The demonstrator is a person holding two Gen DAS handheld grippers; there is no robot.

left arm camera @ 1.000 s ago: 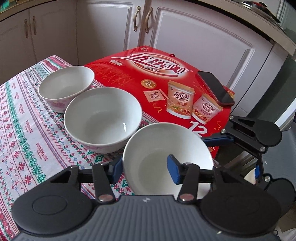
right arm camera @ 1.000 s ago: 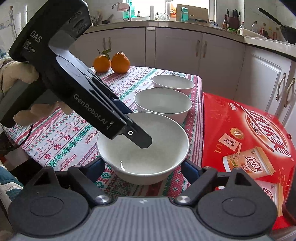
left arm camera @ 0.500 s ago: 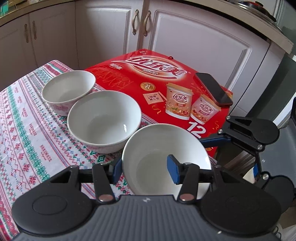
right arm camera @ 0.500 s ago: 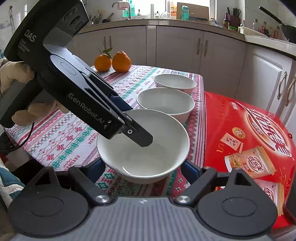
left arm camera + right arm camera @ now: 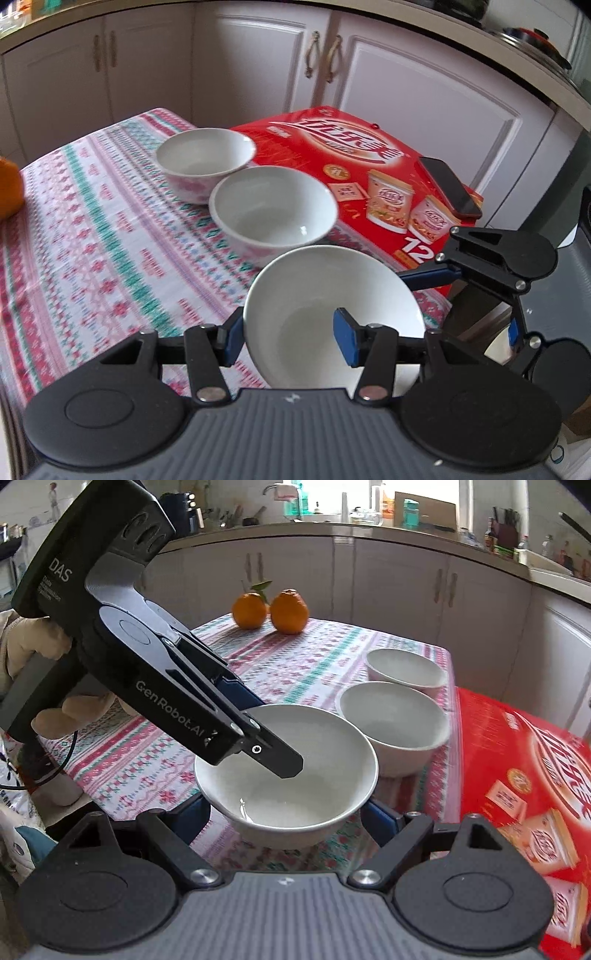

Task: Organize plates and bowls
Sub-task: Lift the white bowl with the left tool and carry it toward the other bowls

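Gripping the near bowl (image 5: 332,310) by its rim, the left gripper (image 5: 291,332) has one pad outside the wall and one inside, clamped tight; the right gripper (image 5: 284,812) stands wide around the same bowl's base, pads apparently not pressing. The bowl hangs just above the tablecloth (image 5: 92,240), tilted. Held by one edge only, it could pivot or slip free if the hand swings. Left of the held bowl sit two oranges (image 5: 269,611); just beyond it stand a middle bowl (image 5: 273,206) and a far bowl (image 5: 205,158), likely stacking targets. To its right lies a red box (image 5: 351,158) bearing a phone (image 5: 450,186), crowding that side.
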